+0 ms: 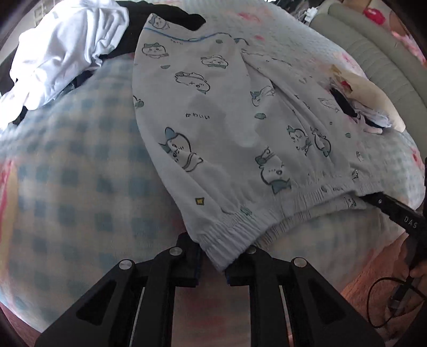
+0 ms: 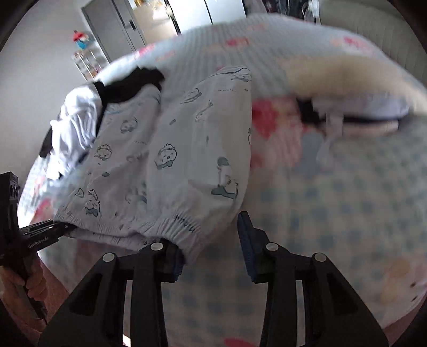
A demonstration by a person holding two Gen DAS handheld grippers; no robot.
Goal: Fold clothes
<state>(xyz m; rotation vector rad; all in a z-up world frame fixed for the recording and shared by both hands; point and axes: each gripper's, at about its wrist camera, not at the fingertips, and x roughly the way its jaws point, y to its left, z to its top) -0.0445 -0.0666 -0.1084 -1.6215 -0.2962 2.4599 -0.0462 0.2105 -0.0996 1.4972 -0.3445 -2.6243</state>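
Note:
Pale blue pyjama shorts [image 1: 226,128] with a cartoon animal print lie flat on the bed, waistband toward me; they also show in the right wrist view [image 2: 165,165]. My left gripper [image 1: 212,263] has its jaws a little apart with one waistband corner hanging between them. My right gripper [image 2: 213,248] is open, its left finger [image 2: 170,256] against the other waistband corner and nothing between the pads. The right gripper's finger [image 1: 395,211] shows at the waistband's right end in the left wrist view. The left gripper [image 2: 40,235] shows at the left in the right wrist view.
The bed cover [image 1: 66,165] is blue-checked with pink patches. A crumpled white garment [image 1: 66,45] over black clothes [image 1: 165,13] lies at the far left. A cream pillow with folded items [image 1: 373,101] sits at the right. A grey headboard [image 1: 373,45] is beyond.

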